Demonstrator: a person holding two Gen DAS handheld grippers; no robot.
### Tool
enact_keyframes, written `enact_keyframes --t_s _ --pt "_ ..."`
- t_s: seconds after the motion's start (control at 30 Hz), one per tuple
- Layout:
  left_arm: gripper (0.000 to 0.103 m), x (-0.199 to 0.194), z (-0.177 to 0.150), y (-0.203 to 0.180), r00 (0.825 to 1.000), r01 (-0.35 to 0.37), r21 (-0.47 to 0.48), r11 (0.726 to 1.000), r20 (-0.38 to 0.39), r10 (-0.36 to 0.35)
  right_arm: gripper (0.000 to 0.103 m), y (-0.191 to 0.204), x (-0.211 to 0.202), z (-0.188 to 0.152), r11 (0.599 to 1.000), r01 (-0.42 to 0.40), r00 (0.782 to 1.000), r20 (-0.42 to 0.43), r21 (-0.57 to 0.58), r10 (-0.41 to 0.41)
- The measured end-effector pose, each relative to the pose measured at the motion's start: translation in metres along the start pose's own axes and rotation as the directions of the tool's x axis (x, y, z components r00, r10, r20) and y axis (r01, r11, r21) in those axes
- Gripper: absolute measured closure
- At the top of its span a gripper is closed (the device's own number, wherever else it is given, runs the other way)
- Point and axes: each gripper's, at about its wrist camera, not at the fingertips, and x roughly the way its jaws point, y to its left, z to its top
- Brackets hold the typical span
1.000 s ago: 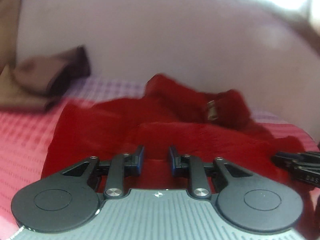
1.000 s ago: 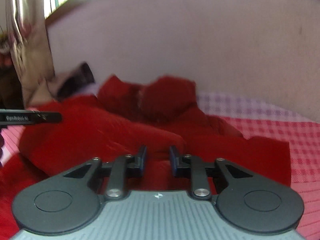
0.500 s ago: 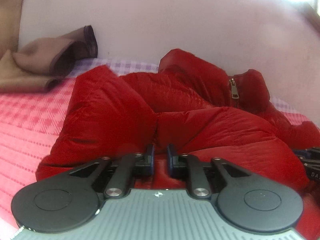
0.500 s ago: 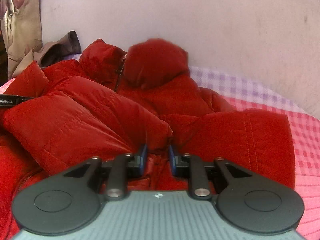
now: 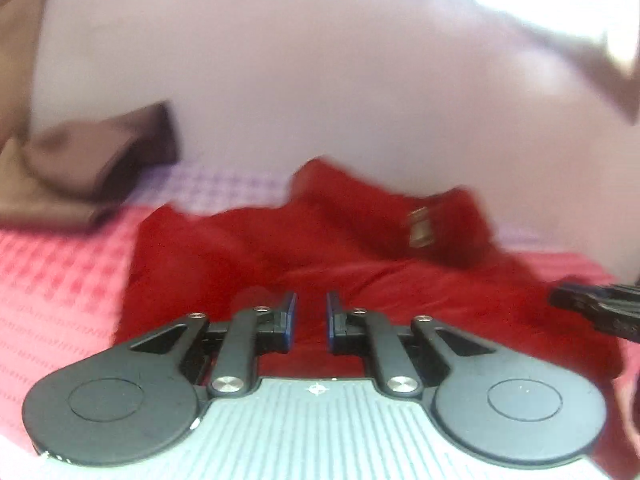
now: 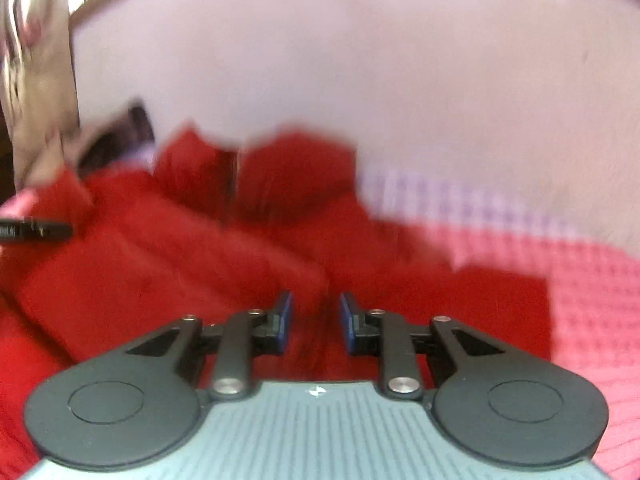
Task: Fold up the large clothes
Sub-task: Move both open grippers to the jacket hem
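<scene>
Left gripper (image 5: 311, 320): parted a little, blue pads (image 5: 291, 314) with a narrow gap, nothing pinched between them, hovering over the near edge of the red puffer jacket (image 5: 360, 264). Right gripper (image 6: 316, 322): spread a bit wider, pads also bare, sitting above the same jacket's lower front. Both views pretty motion-blurred, so fine detail is mush.

From the left view: jacket heaped straight ahead from 10 to 2 o'clock, brass-ish zipper pull (image 5: 418, 228) up near 1 o'clock by the collar. Other gripper's black tip poking in at 3 o'clock. Pink checkered bedspread (image 5: 56, 280) out at 9 o'clock, fading to lilac checks near the wall. Brown folded cloth (image 5: 100, 152) at 10 o'clock, lying on the bedspread against the pale wall (image 5: 320, 80).

From the right view: jacket filling 9 to 1 o'clock, hood bunched at 12, folded sleeve slab at 10. Bedspread at 3 o'clock. Beige curtain (image 6: 36, 72) way up at 10 o'clock.
</scene>
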Motion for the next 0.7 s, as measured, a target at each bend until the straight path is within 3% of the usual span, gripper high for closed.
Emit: enact_keyframes --t_s 0.13,0.23,0.4,0.63,0.7 --pt "0.089 0.020 0.002 -0.037 0.997 0.054 0.073 0.996 -0.052 -0.050 0.078 0.029 0.009 0.016 0.996 -0.075 0.997 -0.003 -0.043 0.075" --pt "0.090 0.040 -0.007 -0.057 0.996 0.021 0.144 0.989 -0.084 -0.009 0.079 0.051 0.038 0.010 0.992 -0.067 0.995 -0.074 -0.108 0.059" --pt "0.084 0.054 -0.014 -0.048 0.986 0.046 0.106 0.993 -0.162 -0.028 0.080 0.042 0.061 -0.009 0.996 -0.079 0.984 -0.166 -0.041 0.071" --pt "0.081 0.062 -0.014 -0.057 0.981 -0.021 0.170 0.985 -0.186 0.053 0.081 0.047 0.069 -0.015 0.995 -0.072 0.981 -0.184 -0.063 0.059" --pt "0.082 0.050 -0.007 -0.063 0.981 -0.045 0.187 0.981 -0.175 0.078 0.080 0.039 0.060 -0.003 0.997 -0.069 0.978 -0.197 0.015 0.071"
